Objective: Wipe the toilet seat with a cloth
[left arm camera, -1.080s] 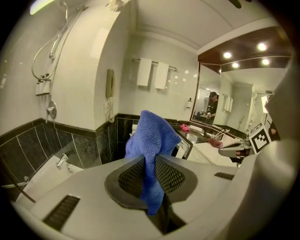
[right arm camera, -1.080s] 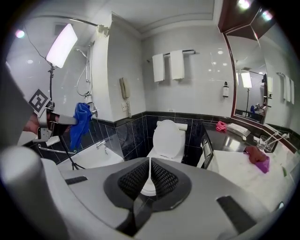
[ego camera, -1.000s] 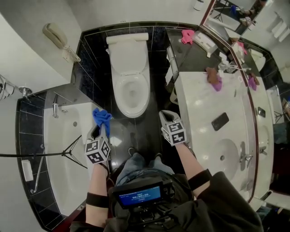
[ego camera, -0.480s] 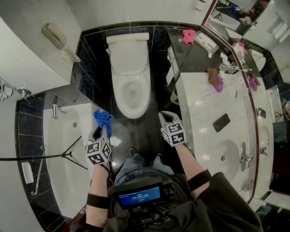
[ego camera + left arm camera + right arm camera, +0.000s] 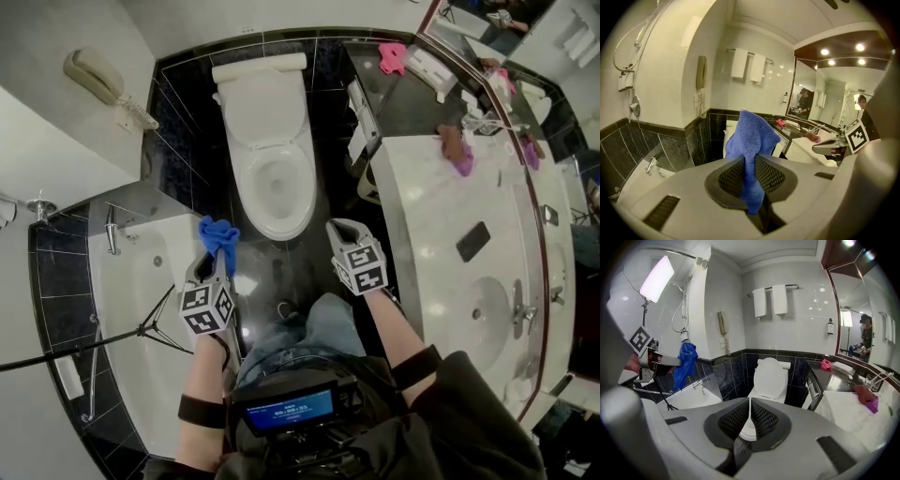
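A white toilet [image 5: 272, 169] with its lid raised stands against the black tiled back wall; its seat [image 5: 274, 217] rings the open bowl and also shows in the right gripper view [image 5: 765, 394]. My left gripper [image 5: 214, 255] is shut on a blue cloth [image 5: 218, 236], which sticks up between the jaws [image 5: 751, 154] just left of the bowl's front. My right gripper [image 5: 342, 232] is shut with nothing in it, right of the bowl's front. Both hang short of the seat, touching nothing.
A bathtub [image 5: 131, 309] with a tripod leg [image 5: 155, 314] lies at the left. A marble vanity [image 5: 450, 253] with a phone [image 5: 475, 241], sink [image 5: 487, 314] and pink cloths [image 5: 459, 155] runs along the right. A wall phone [image 5: 94, 80] hangs at upper left.
Both grippers have moved forward toward the toilet, the left one still carrying the blue cloth. The head view has shifted, so the toilet sits closer.
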`<state>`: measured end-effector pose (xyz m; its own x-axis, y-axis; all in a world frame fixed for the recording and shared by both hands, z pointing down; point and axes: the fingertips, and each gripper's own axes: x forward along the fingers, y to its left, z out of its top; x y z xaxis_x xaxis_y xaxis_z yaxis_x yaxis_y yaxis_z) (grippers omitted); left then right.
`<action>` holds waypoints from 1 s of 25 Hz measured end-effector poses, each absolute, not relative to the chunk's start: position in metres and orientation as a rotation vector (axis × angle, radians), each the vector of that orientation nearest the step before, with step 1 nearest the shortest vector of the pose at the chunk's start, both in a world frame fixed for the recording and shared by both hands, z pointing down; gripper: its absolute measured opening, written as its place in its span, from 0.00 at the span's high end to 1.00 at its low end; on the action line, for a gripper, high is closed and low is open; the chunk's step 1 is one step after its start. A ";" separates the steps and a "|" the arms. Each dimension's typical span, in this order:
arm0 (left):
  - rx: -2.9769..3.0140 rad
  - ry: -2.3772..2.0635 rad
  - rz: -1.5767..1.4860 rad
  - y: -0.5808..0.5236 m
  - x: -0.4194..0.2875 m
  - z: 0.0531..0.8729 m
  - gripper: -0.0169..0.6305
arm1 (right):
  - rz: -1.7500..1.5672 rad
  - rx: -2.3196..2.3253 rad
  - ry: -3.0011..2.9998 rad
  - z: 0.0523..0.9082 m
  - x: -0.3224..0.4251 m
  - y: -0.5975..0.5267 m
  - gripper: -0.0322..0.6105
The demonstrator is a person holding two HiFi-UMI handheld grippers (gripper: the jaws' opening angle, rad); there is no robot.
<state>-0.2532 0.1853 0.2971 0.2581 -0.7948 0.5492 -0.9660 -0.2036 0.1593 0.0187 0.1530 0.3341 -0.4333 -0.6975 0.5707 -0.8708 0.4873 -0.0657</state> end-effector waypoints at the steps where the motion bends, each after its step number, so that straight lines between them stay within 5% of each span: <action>1: 2.062 -1.583 0.488 0.180 -0.254 0.301 0.88 | 0.486 1.291 -2.259 0.338 0.016 0.150 0.90; 13: 2.044 -1.528 0.524 0.075 -0.227 0.376 0.88 | 0.471 1.251 -2.267 0.391 -0.004 0.052 0.90; 25: 1.955 -1.568 0.656 -0.079 -0.162 0.603 0.88 | 0.561 1.256 -2.319 0.578 0.020 -0.085 0.90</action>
